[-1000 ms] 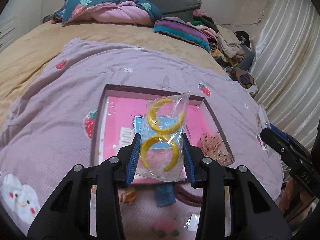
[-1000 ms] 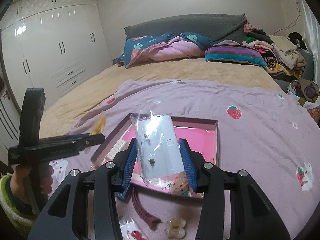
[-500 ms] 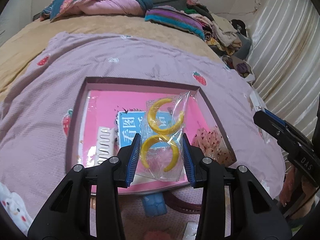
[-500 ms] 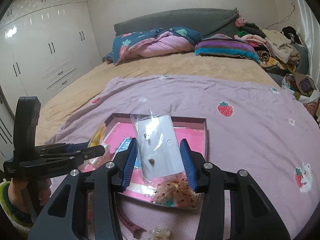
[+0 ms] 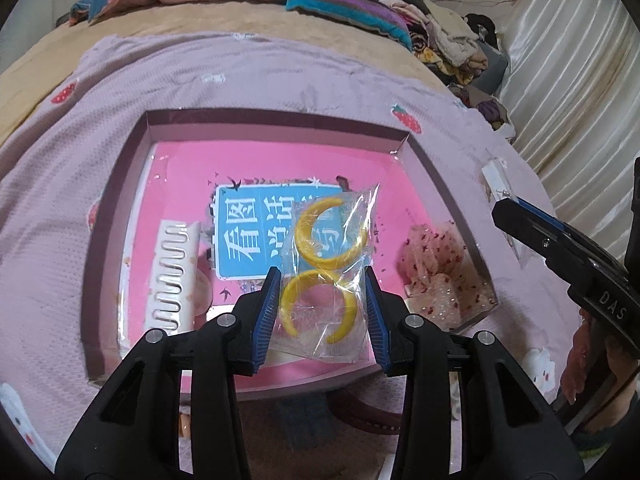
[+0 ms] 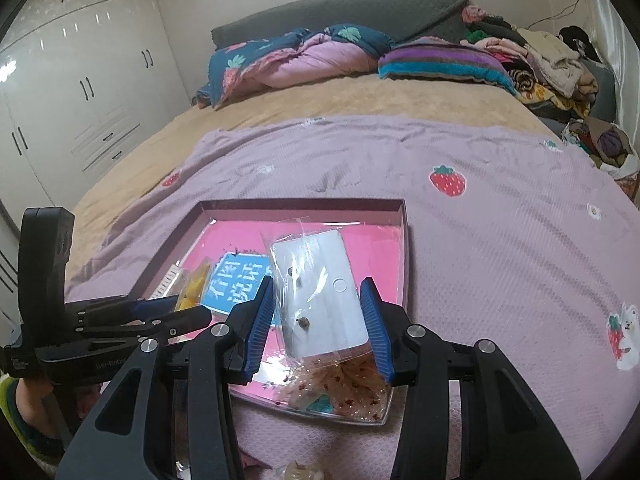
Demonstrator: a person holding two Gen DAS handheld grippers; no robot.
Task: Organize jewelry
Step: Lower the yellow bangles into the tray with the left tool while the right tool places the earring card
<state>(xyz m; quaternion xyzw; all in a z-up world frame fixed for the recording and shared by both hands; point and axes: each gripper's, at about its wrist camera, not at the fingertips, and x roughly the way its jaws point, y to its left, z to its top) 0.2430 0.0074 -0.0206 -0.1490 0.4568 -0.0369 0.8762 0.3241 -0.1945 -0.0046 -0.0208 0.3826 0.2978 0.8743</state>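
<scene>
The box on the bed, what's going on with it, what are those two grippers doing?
A person is sorting packaged jewelry into a shallow box lying on the purple blanket. The left gripper is clamped on a clear bag of yellow hoop earrings, held above the box's pink floor. The right gripper grips a clear bag with a white earring card, also over the box. A white comb and a speckled bag already lie inside.
</scene>
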